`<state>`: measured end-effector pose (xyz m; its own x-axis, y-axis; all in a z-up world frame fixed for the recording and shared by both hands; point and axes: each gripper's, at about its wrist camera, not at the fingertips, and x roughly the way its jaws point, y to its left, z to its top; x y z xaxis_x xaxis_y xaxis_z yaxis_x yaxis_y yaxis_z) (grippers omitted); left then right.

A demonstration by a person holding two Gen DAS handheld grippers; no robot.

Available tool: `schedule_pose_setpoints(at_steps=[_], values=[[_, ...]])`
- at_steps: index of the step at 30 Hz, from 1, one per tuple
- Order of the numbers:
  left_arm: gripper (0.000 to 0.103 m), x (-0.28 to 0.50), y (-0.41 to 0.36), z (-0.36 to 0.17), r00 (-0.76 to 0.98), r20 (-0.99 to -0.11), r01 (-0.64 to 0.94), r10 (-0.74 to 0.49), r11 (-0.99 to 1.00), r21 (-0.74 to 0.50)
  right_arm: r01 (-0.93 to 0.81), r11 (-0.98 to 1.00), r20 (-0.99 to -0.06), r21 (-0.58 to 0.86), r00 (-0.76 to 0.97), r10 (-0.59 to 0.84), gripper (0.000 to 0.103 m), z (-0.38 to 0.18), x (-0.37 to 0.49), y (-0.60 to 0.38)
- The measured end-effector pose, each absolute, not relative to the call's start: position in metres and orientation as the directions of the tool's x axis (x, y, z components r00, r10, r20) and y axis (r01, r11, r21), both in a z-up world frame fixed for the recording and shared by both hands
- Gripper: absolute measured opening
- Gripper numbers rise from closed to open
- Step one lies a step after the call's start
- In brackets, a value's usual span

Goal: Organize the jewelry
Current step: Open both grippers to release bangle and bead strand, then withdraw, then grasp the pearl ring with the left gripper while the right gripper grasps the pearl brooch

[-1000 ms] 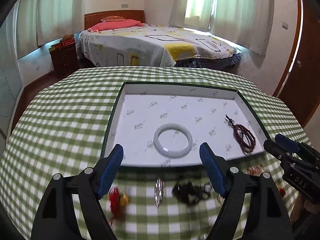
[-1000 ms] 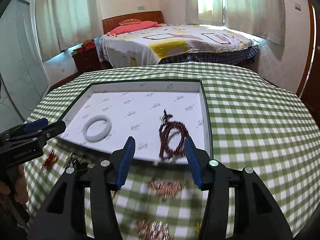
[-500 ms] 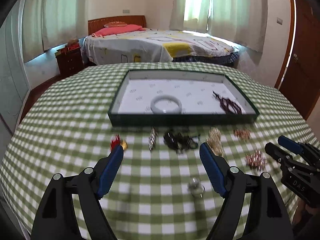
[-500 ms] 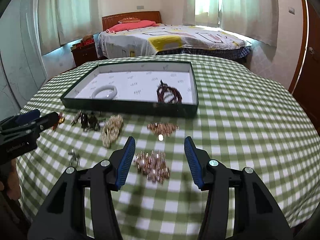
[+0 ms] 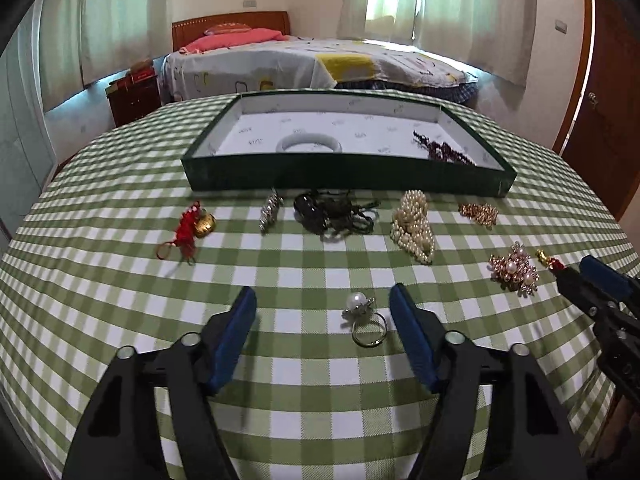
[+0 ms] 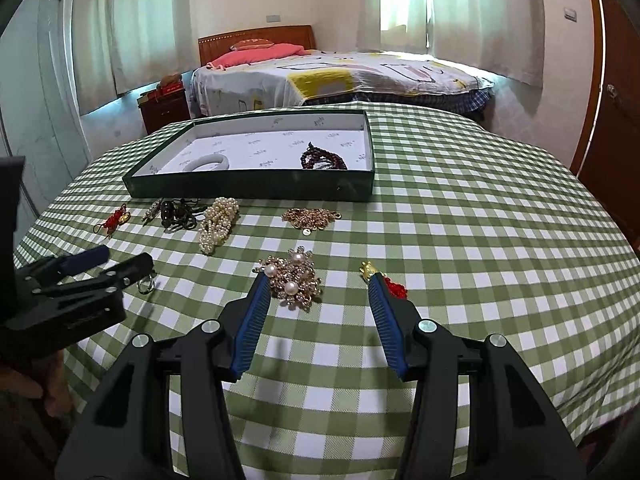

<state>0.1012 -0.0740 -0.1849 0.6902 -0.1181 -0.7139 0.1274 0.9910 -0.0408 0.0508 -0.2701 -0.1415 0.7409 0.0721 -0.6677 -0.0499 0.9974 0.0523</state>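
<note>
Left gripper (image 5: pixel 323 300): nearest the camera, low over the green checked tablecloth (image 5: pixel 120 288); its jaws have just been closing, yet they stand apart with nothing pressed between the blue pads.
Pearl ring (image 5: pixel 363 319): lies on the cloth between the left gripper's fingers, nearer the right-hand one, touching neither.
Right gripper (image 6: pixel 316 283): jaws apart, gripping nothing, fingertips low over the cloth.
Gold pearl brooch (image 6: pixel 294 279): lies just beside the right gripper's left fingertip, partly between the fingers.
Red and gold charm (image 6: pixel 382 280): at the right gripper's right fingertip, partly hidden behind it; whether they touch I cannot tell.
Hand (image 6: pixel 36 384): part of a person's hand shows at the lower left edge of the right wrist view, under the left gripper.
Middle row, left to right in the left wrist view: red knotted charm with a gold piece (image 5: pixel 192 226), small silver clip (image 5: pixel 271 210), dark tangle of beads and cord (image 5: pixel 332 214), heap of pearl strands (image 5: pixel 414 226), small gold chain pile (image 5: pixel 479 213). All lie on the cloth in front of the tray, apart from each other.
Tray (image 5: pixel 340 178): dark green, shallow, white printed lining, behind the row.
In the tray: white bangle (image 5: pixel 310 144) near the middle, dark red bead string (image 5: pixel 446 152) toward the right end, well apart.
Background: bed (image 5: pixel 300 66), red pillow (image 5: pixel 232 40), bedside cabinet (image 5: pixel 134 94), curtains (image 5: pixel 460 8), wooden door (image 5: pixel 608 92).
</note>
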Motion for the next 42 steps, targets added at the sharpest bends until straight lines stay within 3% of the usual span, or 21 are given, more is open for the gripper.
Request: schedule_pose_setpoints(at_steps=[5, 13, 42], values=[[0.05, 0.1, -0.077, -0.19, 0.687, -0.714, 0.15, -0.132, 0.988, -0.038, -0.054, 0.997, -0.666, 0.059, 0.742, 0.079, 0.05, -0.141, 0.05, -0.269], [0.021, 0.099, -0.08, -0.19, 0.688, -0.709, 0.188, -0.156, 0.982, -0.034, -0.053, 0.997, -0.673, 0.061, 0.735, 0.08, 0.05, -0.143, 0.052, -0.268], [0.021, 0.113, -0.021, -0.169, 0.713, -0.694, 0.063, -0.093, 0.996, -0.068, -0.087, 0.994, -0.753, 0.061, 0.65, 0.103, 0.05, -0.164, 0.103, -0.248]])
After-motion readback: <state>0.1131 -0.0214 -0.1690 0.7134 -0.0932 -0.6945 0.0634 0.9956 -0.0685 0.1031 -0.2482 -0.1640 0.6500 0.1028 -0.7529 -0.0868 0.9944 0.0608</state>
